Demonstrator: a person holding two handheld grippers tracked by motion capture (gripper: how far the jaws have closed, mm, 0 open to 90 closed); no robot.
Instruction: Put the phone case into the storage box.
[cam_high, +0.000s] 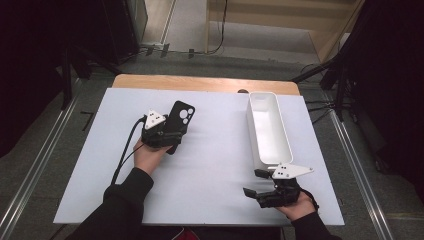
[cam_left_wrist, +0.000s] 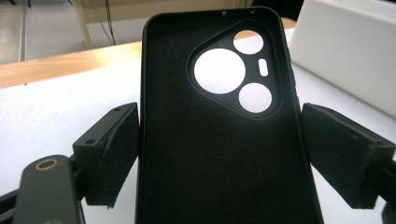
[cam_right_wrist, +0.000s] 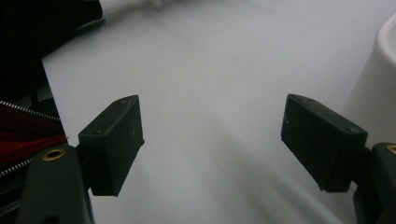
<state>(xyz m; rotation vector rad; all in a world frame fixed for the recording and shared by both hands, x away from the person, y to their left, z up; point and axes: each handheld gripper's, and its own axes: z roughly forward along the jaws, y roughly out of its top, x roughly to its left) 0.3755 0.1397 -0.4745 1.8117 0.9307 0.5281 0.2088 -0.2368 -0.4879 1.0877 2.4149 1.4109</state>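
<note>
Left gripper (cam_high: 172, 134) grips the black phone case (cam_high: 179, 122) by its long sides, above the white mat (cam_high: 210, 165). Its own view shows the case's (cam_left_wrist: 219, 154) soft inner face and 4 camera cut-outs, both pads touching. Right gripper (cam_high: 254, 183) rests open beside the white bin (cam_high: 270, 130). No writing is readable. Beyond the mat are a wooden table edge (cam_high: 200, 82) and grey floor (cam_high: 240, 42).

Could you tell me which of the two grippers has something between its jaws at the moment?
The left gripper: a black phone case is clamped between its pads. The right gripper, near the white bin, has open jaws with only table between them.
</note>
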